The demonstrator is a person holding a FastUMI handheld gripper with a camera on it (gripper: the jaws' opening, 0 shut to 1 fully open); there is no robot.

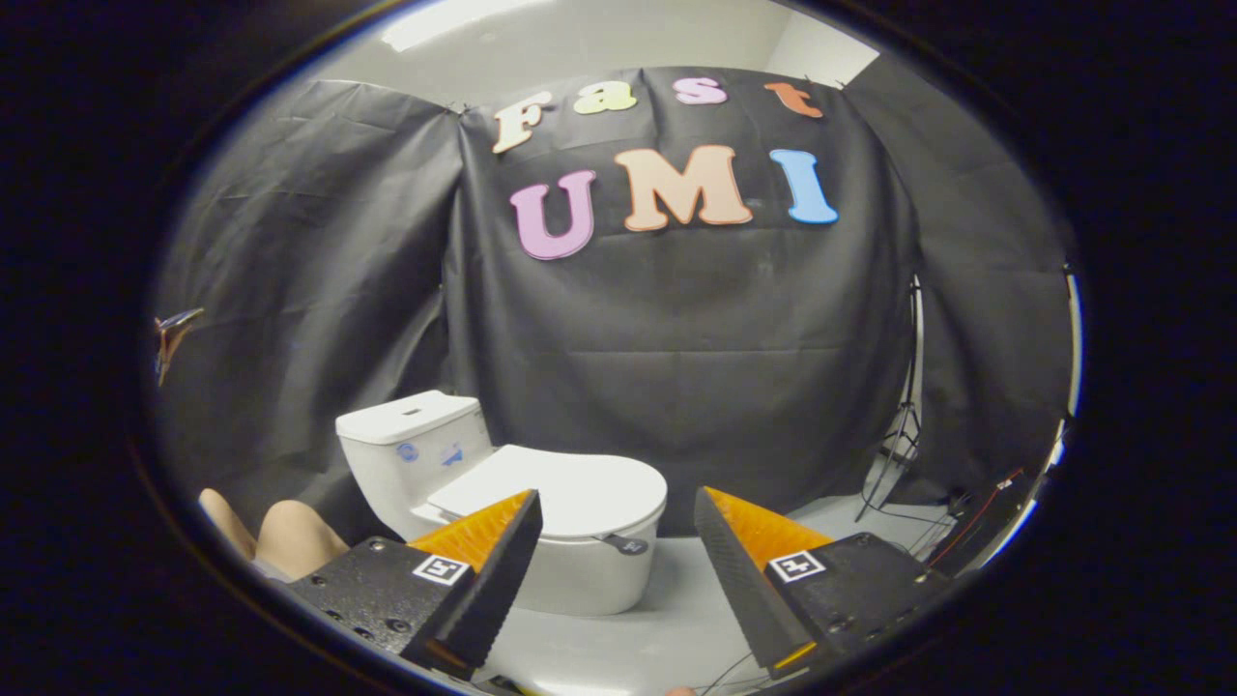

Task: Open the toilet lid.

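Observation:
A white toilet [570, 580] stands on the grey floor just ahead of my fingers, its tank [411, 449] toward the back left. Its white lid [570, 488] lies flat and closed on the bowl. A small dark tab [626, 545] sticks out under the lid's front rim. My gripper [617, 510] is open, with nothing between its fingers. The left finger's tip overlaps the lid's near left edge in this view; I cannot tell whether it touches. The right fingertip [710, 507] is to the right of the bowl, apart from it.
Black cloth hangs behind and beside the toilet. A tripod stand [904, 435] and cables [966, 512] sit at the right by the cloth. A person's bare knee [290, 536] shows at the left, beside the left finger. Grey floor [676, 619] lies between the fingers.

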